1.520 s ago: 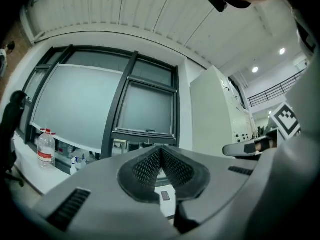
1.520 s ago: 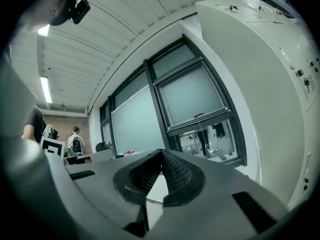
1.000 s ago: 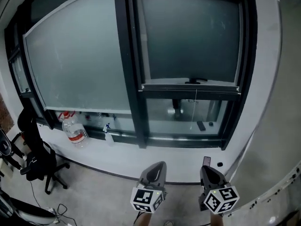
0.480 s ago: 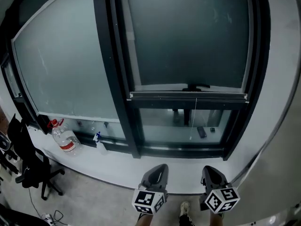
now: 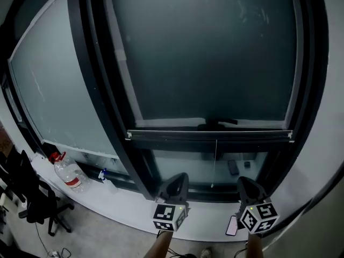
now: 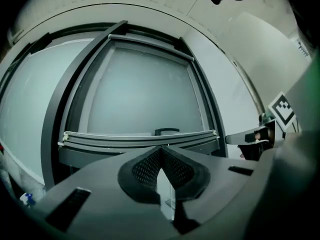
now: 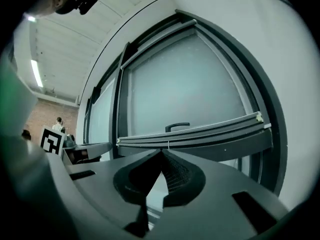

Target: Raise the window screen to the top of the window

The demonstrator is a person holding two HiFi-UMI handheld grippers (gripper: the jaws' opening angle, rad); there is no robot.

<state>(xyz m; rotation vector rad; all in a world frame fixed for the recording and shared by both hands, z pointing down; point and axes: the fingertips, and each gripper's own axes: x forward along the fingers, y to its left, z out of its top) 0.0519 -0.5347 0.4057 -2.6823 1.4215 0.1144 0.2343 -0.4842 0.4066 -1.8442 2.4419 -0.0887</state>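
Nearest us, by the windowsill's (image 5: pixel 126 204) near edge, we see the left gripper (image 5: pixel 179 180) and right gripper (image 5: pixel 248 185) side by side. Both have their jaws pressed together with nothing between them. A phone (image 5: pixel 231 226) lies on the sill just beside the right gripper. A water jug (image 5: pixel 67 173) and a spray bottle (image 5: pixel 104 176) stand toward the sill's left end, against the glass. Past them, the window screen (image 5: pixel 209 58) is pulled down. Its bottom bar (image 5: pixel 209 136), with handle (image 5: pixel 217 123), sits low in the window, apart from both grippers, and a cord (image 5: pixel 215 157) hangs beneath it.
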